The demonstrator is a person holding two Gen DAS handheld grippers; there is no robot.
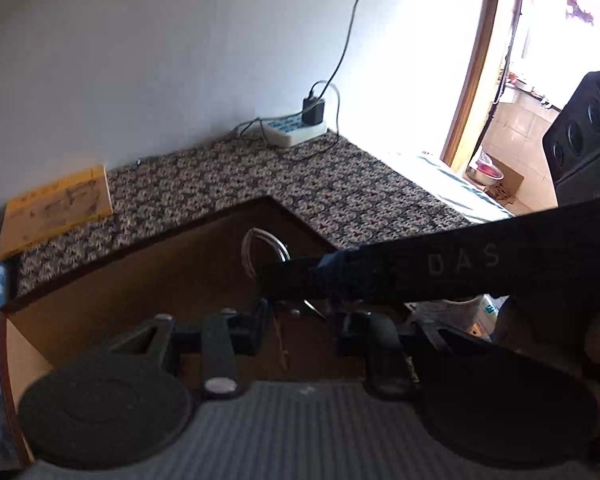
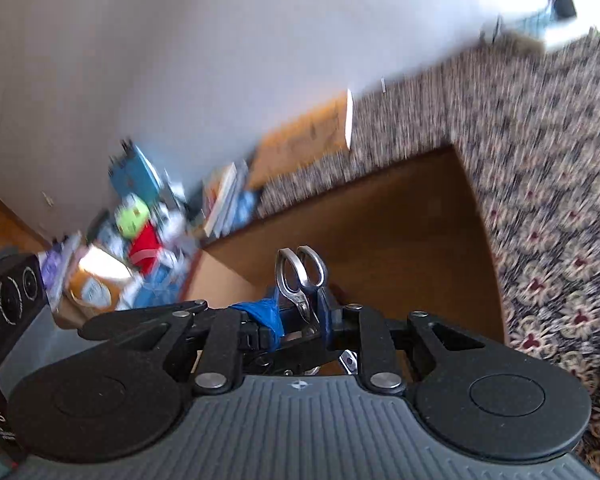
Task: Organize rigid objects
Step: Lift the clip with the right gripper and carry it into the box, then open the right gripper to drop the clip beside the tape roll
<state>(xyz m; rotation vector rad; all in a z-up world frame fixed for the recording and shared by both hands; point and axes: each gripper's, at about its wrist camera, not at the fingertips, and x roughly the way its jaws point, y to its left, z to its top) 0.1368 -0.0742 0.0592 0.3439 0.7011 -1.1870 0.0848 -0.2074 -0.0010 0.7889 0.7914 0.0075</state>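
While clamped, right gripper [image 2: 300,320] holds scissors [image 2: 300,276].

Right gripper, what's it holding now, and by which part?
The right gripper is shut on metal scissors, clamped just below the finger loops near the pivot; the loops stick out forward over the brown tabletop.

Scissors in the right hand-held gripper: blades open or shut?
Shut. The scissors show both finger loops side by side, touching, with the right hand-held gripper clamped below them.

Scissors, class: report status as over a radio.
Right gripper shut on scissors, above open drawer. Left gripper shut; held thing unclear. Right gripper crosses its view.
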